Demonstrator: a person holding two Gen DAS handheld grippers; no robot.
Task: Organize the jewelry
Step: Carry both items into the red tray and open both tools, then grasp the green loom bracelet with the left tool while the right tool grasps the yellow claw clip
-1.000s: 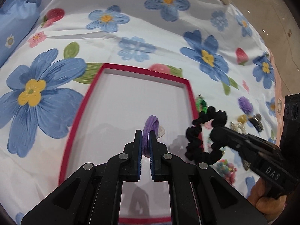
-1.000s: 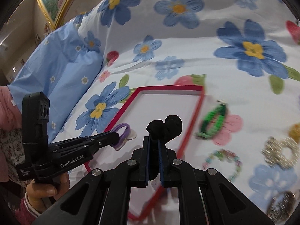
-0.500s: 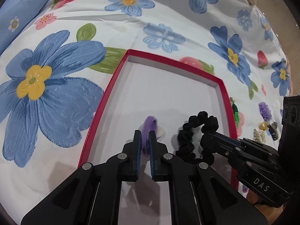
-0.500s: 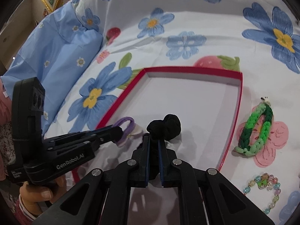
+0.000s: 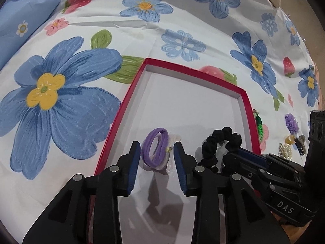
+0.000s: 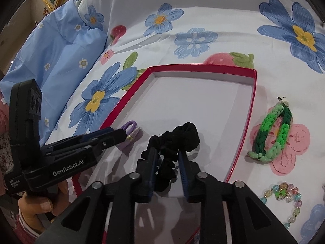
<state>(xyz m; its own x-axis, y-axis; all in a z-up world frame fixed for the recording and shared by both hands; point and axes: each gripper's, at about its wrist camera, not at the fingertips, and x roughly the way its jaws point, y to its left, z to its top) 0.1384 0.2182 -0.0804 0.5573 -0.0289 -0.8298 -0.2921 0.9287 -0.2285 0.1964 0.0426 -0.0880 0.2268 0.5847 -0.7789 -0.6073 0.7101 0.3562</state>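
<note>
Floral bedsheet (image 5: 182, 20) spreads under your red-rimmed tray (image 5: 130, 93), with a blue pillow (image 6: 50, 57) off to one side. Your left gripper (image 5: 156, 158) has its jaws opening, and the purple hair tie (image 5: 155, 147) lies on the tray floor between the pads, no longer pressed. Your right gripper (image 6: 167, 166) is opening too; the black scrunchie (image 6: 174, 140) sits between its pads, its loop stretching away from you along the fingers. Both pieces rest in the tray's near end, side by side. Backing each tool straight out along its own fingers looks the cleanest exit. Whether the scrunchie still clings to one pad is hard to make out. A green braided band (image 6: 272, 134) and a beaded bracelet (image 6: 284, 199) wait outside, nearer your right hand.
</note>
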